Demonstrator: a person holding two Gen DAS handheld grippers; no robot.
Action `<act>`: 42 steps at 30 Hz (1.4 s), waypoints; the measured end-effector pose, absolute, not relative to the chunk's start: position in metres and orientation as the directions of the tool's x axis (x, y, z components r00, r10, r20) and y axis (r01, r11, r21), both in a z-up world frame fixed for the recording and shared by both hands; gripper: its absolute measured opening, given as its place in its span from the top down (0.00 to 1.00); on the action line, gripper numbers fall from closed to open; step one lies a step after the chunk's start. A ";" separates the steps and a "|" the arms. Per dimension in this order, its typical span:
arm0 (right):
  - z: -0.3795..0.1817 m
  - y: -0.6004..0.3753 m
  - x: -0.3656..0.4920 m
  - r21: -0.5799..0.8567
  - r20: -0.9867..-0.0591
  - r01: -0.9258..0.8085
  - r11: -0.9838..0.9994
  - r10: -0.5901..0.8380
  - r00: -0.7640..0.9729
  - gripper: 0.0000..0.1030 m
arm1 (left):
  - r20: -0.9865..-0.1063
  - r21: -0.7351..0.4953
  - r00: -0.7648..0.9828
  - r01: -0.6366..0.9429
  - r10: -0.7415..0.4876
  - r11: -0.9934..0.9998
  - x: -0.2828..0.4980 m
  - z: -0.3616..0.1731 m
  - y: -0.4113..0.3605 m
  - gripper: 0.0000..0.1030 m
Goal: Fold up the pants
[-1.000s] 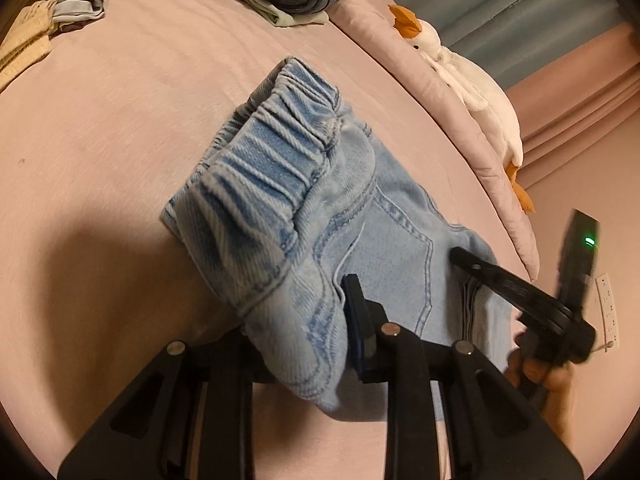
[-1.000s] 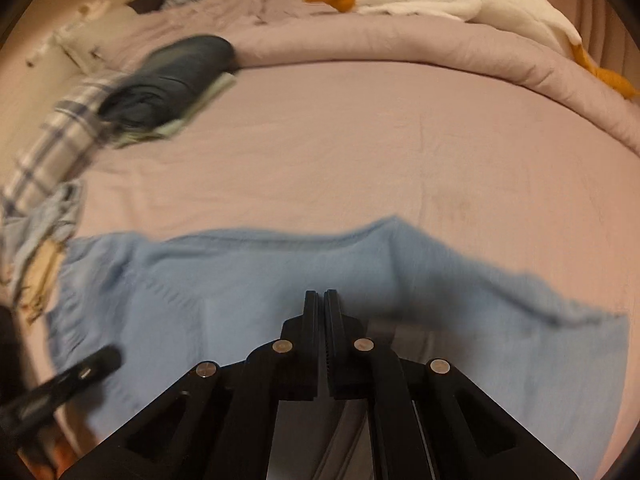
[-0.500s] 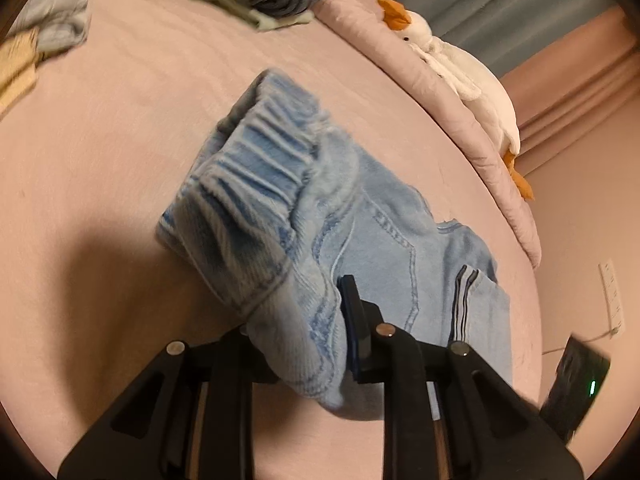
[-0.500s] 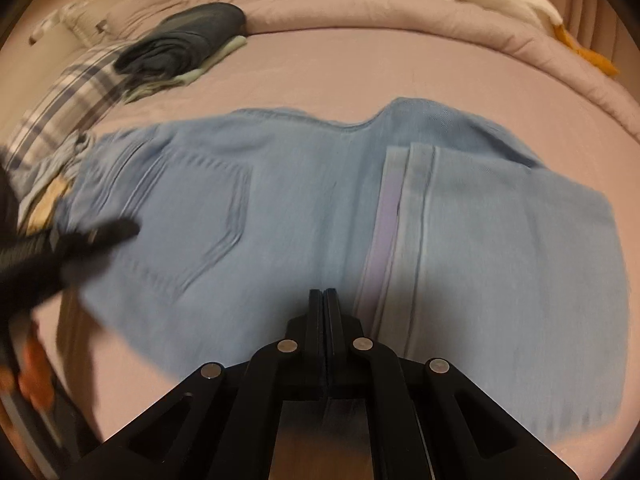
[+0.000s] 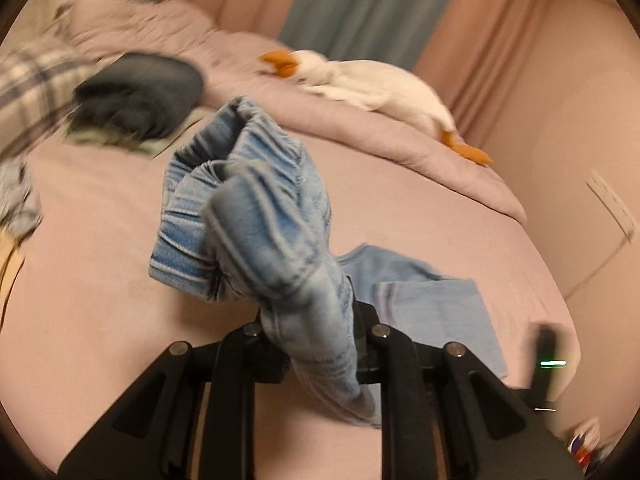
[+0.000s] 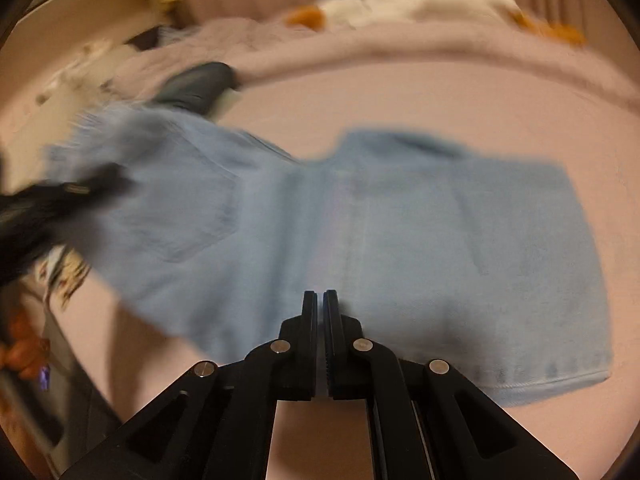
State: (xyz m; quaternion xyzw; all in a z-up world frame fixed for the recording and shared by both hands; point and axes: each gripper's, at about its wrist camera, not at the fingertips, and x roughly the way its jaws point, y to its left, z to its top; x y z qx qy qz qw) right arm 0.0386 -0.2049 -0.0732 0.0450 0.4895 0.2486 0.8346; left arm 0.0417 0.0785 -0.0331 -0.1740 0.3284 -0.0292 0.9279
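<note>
Light blue denim pants (image 6: 360, 232) lie across the pink bed, partly folded, legs to the right. My left gripper (image 5: 316, 320) is shut on the elastic waistband end of the pants (image 5: 256, 216) and holds it lifted above the bed, bunched. The rest of the pants (image 5: 436, 312) lies flat behind it. My right gripper (image 6: 320, 300) is shut and empty, hovering just off the near edge of the pants. The left gripper (image 6: 60, 200) shows blurred at the left of the right wrist view.
A pile of dark folded clothes (image 5: 140, 96) and a plaid cloth (image 5: 32, 88) lie at the far left. A white goose plush (image 5: 372, 88) rests on the rolled pink duvet (image 5: 360, 136) at the back. A wall (image 5: 580, 140) rises to the right.
My left gripper has lifted the waistband higher and swung it toward the legs. My right gripper has pulled back from the pants, staying shut.
</note>
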 end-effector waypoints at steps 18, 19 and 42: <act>-0.166 -0.340 0.086 0.981 0.036 0.146 -0.129 0.856 0.515 0.33 | -0.760 -0.074 0.597 0.311 -0.256 0.947 0.079 -0.104 -0.065 0.61; -0.164 -0.337 0.087 0.983 0.023 0.145 -0.111 0.865 0.502 0.33 | -0.755 -0.053 0.607 0.320 -0.248 0.946 0.077 -0.104 -0.066 0.60; -0.058 -0.309 0.099 0.755 -0.540 -0.129 0.643 0.721 0.435 0.61 | -0.687 -0.391 0.656 0.031 -0.314 0.920 0.006 -0.093 0.064 0.23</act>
